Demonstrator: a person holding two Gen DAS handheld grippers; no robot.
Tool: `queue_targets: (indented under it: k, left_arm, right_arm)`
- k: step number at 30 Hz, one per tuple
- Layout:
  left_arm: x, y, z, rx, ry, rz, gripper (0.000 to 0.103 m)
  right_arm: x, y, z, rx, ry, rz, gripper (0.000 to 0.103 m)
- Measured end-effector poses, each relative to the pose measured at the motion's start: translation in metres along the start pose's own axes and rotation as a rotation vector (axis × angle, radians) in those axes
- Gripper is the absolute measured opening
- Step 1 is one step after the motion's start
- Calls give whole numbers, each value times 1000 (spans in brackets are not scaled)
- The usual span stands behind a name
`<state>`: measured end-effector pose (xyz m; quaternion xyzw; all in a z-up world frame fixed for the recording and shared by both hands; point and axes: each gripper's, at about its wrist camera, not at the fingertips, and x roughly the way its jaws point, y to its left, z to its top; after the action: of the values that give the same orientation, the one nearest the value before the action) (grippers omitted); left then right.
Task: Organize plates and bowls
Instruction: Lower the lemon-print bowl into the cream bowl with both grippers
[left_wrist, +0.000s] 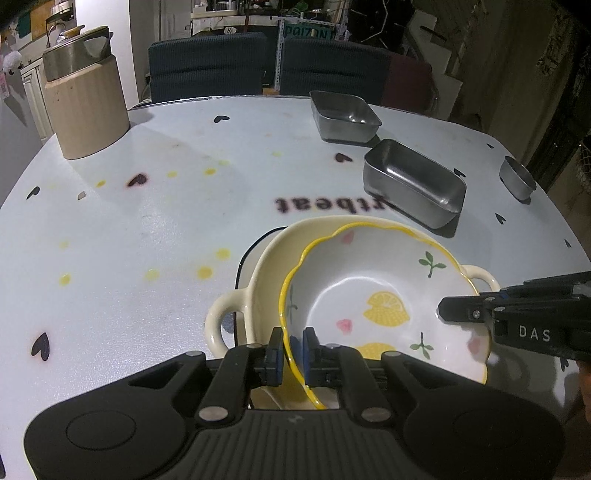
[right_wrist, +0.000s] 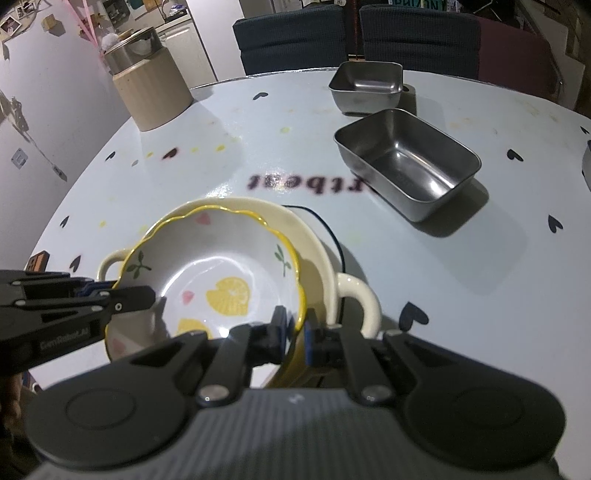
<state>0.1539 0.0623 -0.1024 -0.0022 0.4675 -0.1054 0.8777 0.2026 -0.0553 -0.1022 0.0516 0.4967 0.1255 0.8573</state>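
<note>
The left gripper (left_wrist: 293, 341) pinches the yellow edge of the lemon bowl (left_wrist: 376, 295) — one blue pad sits inside the rim and one outside, pressed tight on it; the right gripper (right_wrist: 295, 328) pinches the same bowl's rim on the other side, its two pads squeezing the yellow edge too; so the lemon bowl (right_wrist: 218, 273) is held between both grippers, one on each side; the bowl is tilted and sits inside a bigger cream bowl (left_wrist: 266, 266) that has two loop handles; the cream bowl stands on the white table (left_wrist: 147, 229) with little hearts on it; past the bowls are two shiny metal trays — a long one (left_wrist: 413, 184) near and a square one (left_wrist: 345, 116) farther back; a tan jar (left_wrist: 86, 107) stands far off in the left corner.
</note>
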Motion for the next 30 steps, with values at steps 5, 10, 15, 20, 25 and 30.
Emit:
queue_targets:
  k: [5, 10, 15, 20, 25, 30]
  left_arm:
    - [2, 3, 0, -1, 3, 1, 11]
    - [5, 4, -1, 0, 5, 1, 11]
    - [4, 7, -1, -12, 2, -13, 11]
    - [4, 9, 0, -23, 4, -23, 11]
    - [4, 10, 2, -32, 18, -35, 11]
    - [3, 12, 2, -51, 40, -46, 11]
  right_arm:
    - [1, 1, 0, 0, 3, -1, 11]
    - [3, 2, 0, 5, 8, -4, 11]
    - [5, 1, 1, 12, 14, -4, 12]
    - [7, 0, 2, 27, 19, -5, 12]
    - [8, 1, 2, 28, 18, -11, 12]
    - [9, 0, 2, 63, 7, -20, 10]
